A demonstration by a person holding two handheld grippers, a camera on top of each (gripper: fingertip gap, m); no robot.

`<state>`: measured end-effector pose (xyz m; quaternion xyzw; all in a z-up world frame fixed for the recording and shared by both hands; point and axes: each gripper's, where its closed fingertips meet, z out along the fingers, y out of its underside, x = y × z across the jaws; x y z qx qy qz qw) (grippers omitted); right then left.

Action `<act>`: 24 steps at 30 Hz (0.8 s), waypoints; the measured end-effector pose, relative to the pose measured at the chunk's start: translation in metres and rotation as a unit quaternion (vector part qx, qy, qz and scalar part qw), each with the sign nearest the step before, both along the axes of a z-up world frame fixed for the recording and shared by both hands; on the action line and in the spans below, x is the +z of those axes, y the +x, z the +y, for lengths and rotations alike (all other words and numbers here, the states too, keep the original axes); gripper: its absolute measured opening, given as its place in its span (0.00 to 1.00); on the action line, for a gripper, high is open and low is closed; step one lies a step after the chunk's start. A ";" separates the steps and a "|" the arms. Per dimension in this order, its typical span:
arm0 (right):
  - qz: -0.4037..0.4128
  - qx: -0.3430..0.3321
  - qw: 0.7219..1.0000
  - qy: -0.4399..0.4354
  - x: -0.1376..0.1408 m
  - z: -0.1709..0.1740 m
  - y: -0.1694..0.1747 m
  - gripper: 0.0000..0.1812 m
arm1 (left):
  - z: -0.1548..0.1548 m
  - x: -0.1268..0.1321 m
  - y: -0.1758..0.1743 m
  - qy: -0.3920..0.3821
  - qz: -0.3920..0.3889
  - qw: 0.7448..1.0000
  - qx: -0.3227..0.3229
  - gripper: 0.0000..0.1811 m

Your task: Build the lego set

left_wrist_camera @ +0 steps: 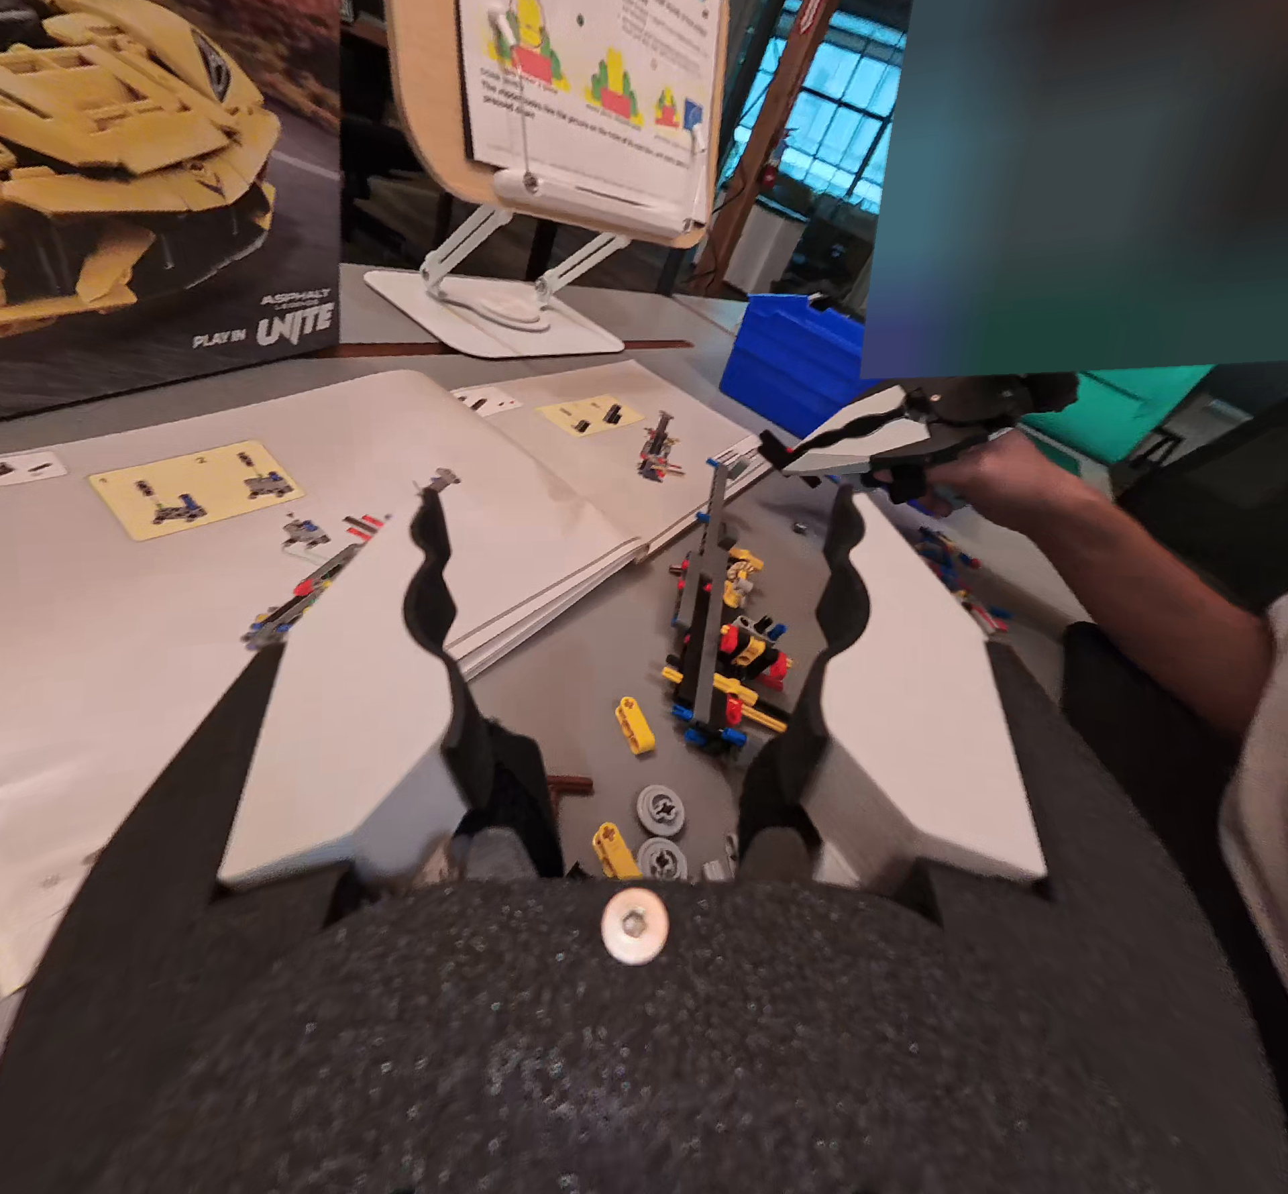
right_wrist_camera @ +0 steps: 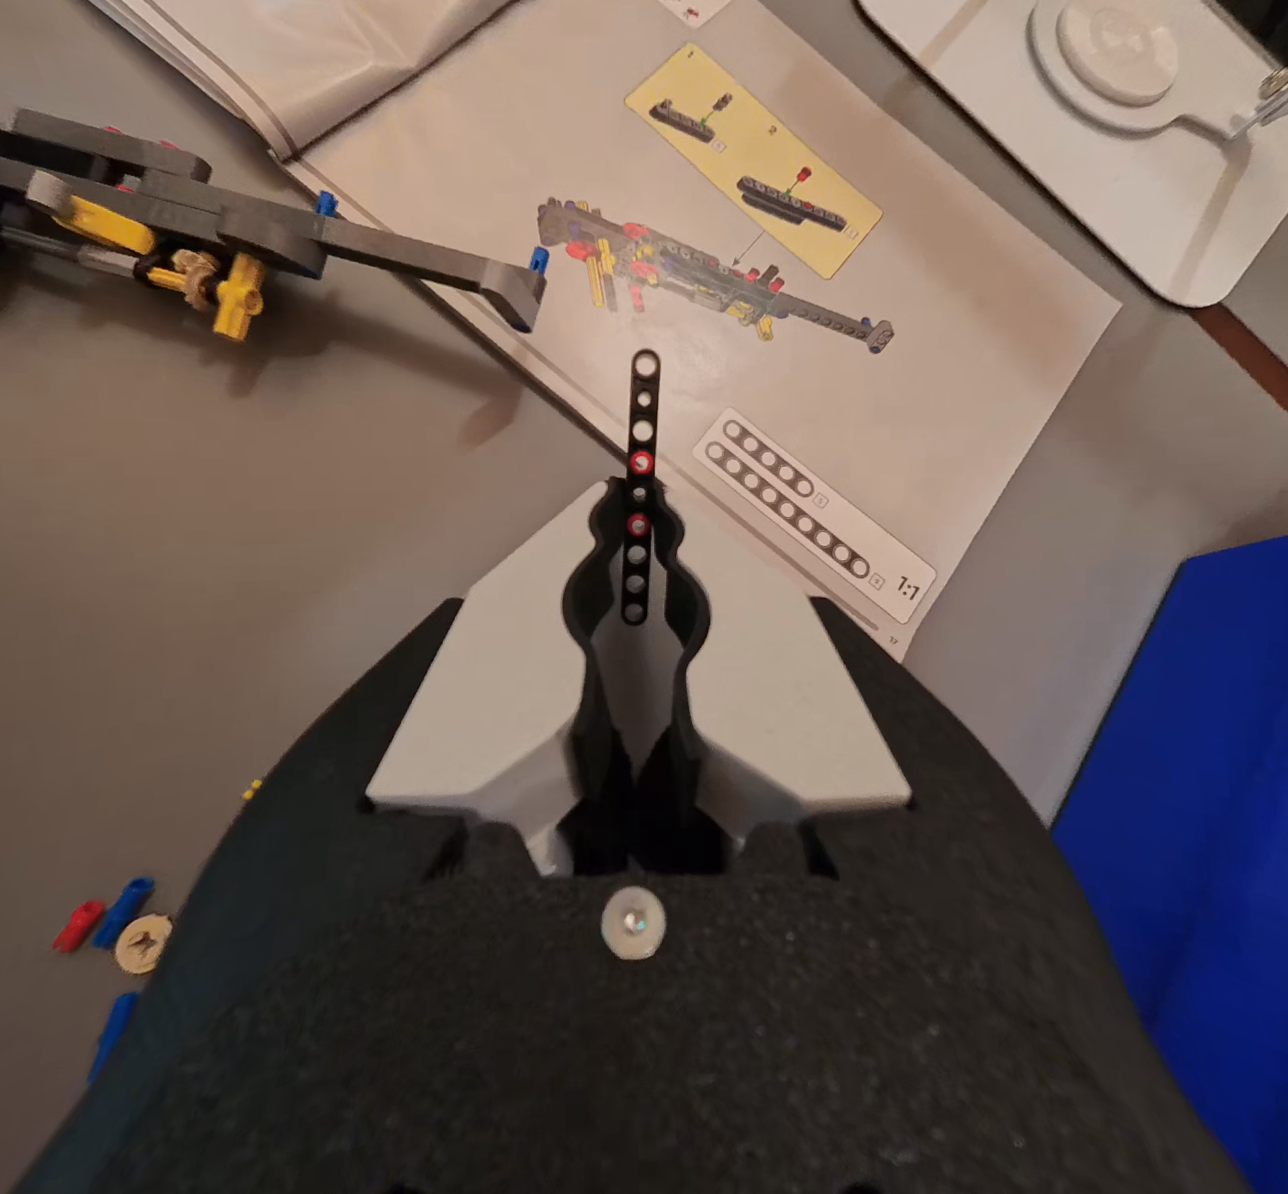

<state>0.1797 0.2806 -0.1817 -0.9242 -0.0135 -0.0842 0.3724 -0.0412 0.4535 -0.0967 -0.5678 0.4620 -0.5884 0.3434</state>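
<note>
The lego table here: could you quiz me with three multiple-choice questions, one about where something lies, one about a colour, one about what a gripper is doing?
1. Where is the open instruction booklet?
A. flat on the table
B. on the stand
C. in the blue bin

2. What colour are the pins in the black beam?
A. green
B. red
C. white

3. The left gripper is:
A. shut on a wheel
B. shut on a beam
C. open

Answers:
1 A, its pages lie spread on the tabletop.
2 B, two holes show red rings.
3 C, its fingers stand wide apart, holding nothing.
</note>
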 end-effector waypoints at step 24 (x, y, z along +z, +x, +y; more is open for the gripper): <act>-0.046 -0.012 0.998 0.031 0.006 0.007 -0.004 0.04 | -0.005 -0.013 -0.003 -0.018 0.037 0.998 -0.046 0.17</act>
